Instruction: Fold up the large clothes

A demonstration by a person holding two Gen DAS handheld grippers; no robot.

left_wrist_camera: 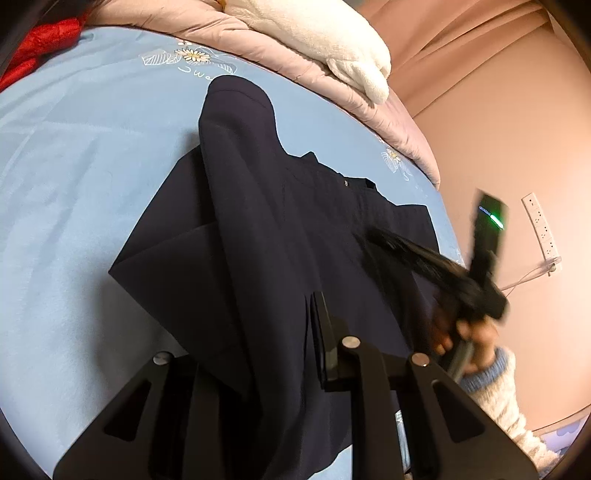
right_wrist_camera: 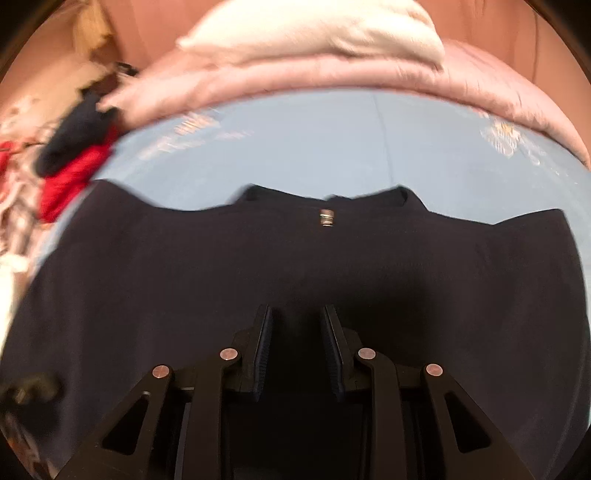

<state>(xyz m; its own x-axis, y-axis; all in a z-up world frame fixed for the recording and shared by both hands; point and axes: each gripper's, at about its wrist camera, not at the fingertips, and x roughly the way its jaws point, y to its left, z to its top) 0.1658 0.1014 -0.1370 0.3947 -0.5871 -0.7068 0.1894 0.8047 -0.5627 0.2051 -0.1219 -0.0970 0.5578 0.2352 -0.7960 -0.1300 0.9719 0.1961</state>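
Bed: a light-blue sheet [left_wrist_camera: 66,177] carries the work, with a pink quilt [left_wrist_camera: 236,40] and a white plush blanket [left_wrist_camera: 314,33] heaped at its far edge.
Garment: a navy top [right_wrist_camera: 295,258] lies spread flat, collar label [right_wrist_camera: 326,218] away from the person.
Left tongs [left_wrist_camera: 258,354]: clamped on a raised fold of the navy cloth.
Right tongs [right_wrist_camera: 295,332]: apart over the cloth, nothing between them.
Advice: pinch the hem cleanly and lift both sides level so the fold lands square.

Left gripper's [left_wrist_camera: 295,332] left finger hidden under navy garment [left_wrist_camera: 258,229], right gripper [left_wrist_camera: 373,236] motion-blurred
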